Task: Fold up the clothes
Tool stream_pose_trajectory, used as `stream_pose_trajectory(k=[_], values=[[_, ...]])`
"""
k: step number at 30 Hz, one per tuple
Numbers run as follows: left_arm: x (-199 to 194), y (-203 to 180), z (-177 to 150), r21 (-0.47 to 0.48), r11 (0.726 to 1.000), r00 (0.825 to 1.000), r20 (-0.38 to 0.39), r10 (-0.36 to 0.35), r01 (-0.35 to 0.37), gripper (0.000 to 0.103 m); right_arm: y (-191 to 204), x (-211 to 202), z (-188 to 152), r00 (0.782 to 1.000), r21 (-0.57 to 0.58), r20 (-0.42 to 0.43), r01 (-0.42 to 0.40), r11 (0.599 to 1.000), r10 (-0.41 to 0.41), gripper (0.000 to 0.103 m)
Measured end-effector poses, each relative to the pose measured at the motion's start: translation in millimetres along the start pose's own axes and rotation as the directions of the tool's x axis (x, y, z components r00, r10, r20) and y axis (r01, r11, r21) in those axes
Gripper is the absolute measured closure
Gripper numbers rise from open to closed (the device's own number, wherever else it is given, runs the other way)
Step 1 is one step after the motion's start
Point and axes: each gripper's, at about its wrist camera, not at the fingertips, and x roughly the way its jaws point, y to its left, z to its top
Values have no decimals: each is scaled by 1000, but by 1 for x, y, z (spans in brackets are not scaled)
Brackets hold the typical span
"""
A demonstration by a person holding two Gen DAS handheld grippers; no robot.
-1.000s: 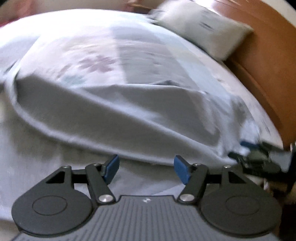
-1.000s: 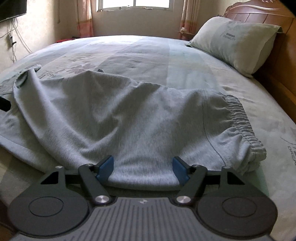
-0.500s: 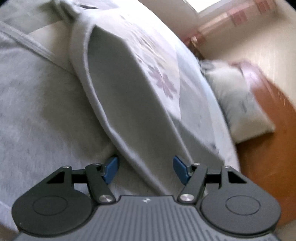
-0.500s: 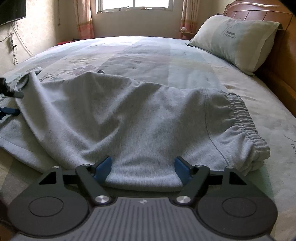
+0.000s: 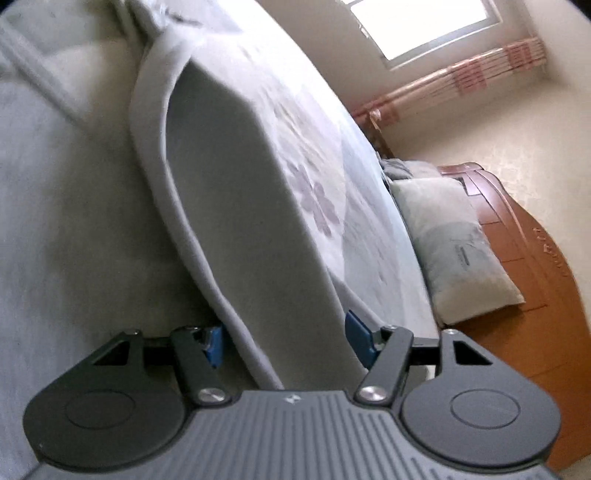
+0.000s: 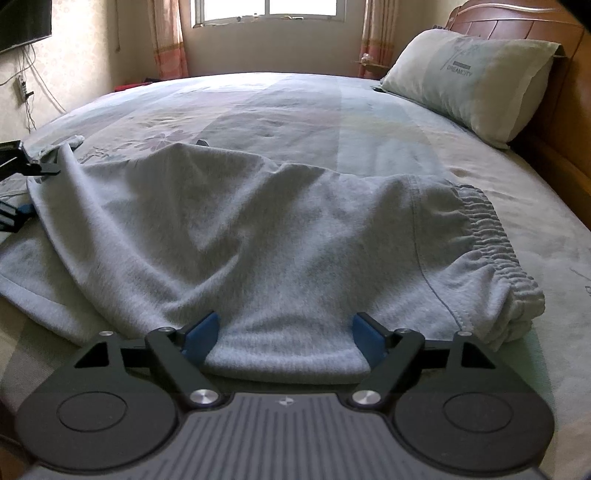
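Grey sweatpants [image 6: 258, 229] lie spread across the bed [image 6: 295, 110], their elastic waistband [image 6: 491, 236] bunched at the right. A rounded fold of the fabric sits between the blue pads of my right gripper [image 6: 284, 334], which stands open around it. In the left wrist view the camera is rolled to one side. The hemmed edge of a pant leg [image 5: 229, 192] runs between the pads of my left gripper [image 5: 286, 343], also open. The left gripper [image 6: 27, 192] shows at the far left of the right wrist view, at the leg end.
A pale pillow [image 6: 472, 77] rests against the wooden headboard [image 6: 554, 122] on the right. Floral bedsheet stretches beyond the pants toward a window [image 6: 269, 11] with curtains. A dark screen [image 6: 22, 18] hangs on the left wall.
My left gripper has rolled sideways and closed in on the pant-leg hem, which now lies between its pads. The right gripper has edged forward onto the near fold.
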Motion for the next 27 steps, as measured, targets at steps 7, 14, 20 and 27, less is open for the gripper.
stream_pose_trajectory(k=[7, 14, 20, 27], values=[[6, 5, 4, -26, 999, 997, 66, 26, -25, 56, 1, 0, -2, 1000, 3, 8, 4, 1000, -4, 17], [11, 7, 6, -15, 994, 989, 102, 108, -107, 86, 1, 2, -1, 1000, 8, 8, 3, 1000, -3, 17], [-4, 0, 9, -45, 988, 983, 106, 151, -147, 101, 1, 3, 0, 1000, 8, 5, 2, 1000, -2, 16], [-60, -43, -4, 77, 992, 976, 199, 83, -100, 101, 3, 0, 2, 1000, -2, -3, 5, 1000, -5, 16]])
